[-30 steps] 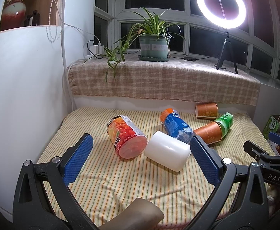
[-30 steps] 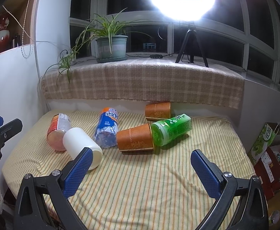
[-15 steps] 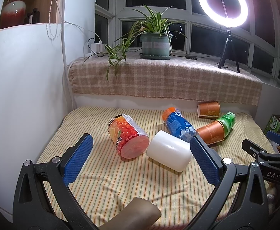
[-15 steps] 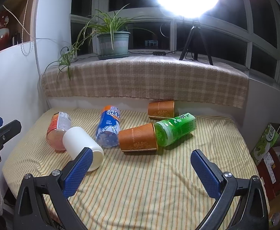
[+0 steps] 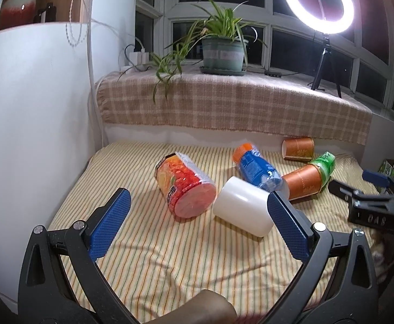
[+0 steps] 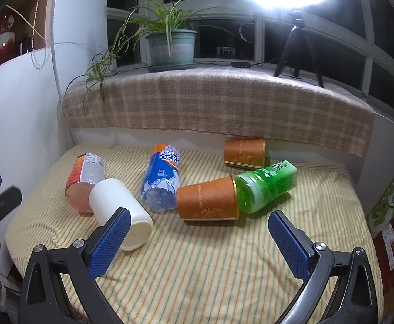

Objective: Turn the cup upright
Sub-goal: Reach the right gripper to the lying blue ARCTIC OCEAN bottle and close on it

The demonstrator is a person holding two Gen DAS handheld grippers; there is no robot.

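Observation:
A white cup (image 5: 241, 209) lies on its side on the striped cloth; it also shows in the right wrist view (image 6: 120, 210). Two orange paper cups lie on their sides: a near one (image 6: 206, 199) and a far one (image 6: 245, 153) by the back wall. My left gripper (image 5: 197, 225) is open and empty, in front of the white cup. My right gripper (image 6: 197, 240) is open and empty, in front of the near orange cup.
A red-orange jar (image 5: 184, 186), a blue bottle (image 6: 162, 179) and a green bottle (image 6: 265, 186) lie on the cloth among the cups. A plaid-covered ledge (image 6: 224, 108) with a potted plant (image 6: 171, 46) and a ring light runs behind. A white wall (image 5: 29, 124) stands on the left, boxes (image 6: 388, 216) on the right.
Both grippers have moved slightly forward toward the objects, which look a little larger. Both stay open. Nothing on the cloth has moved.

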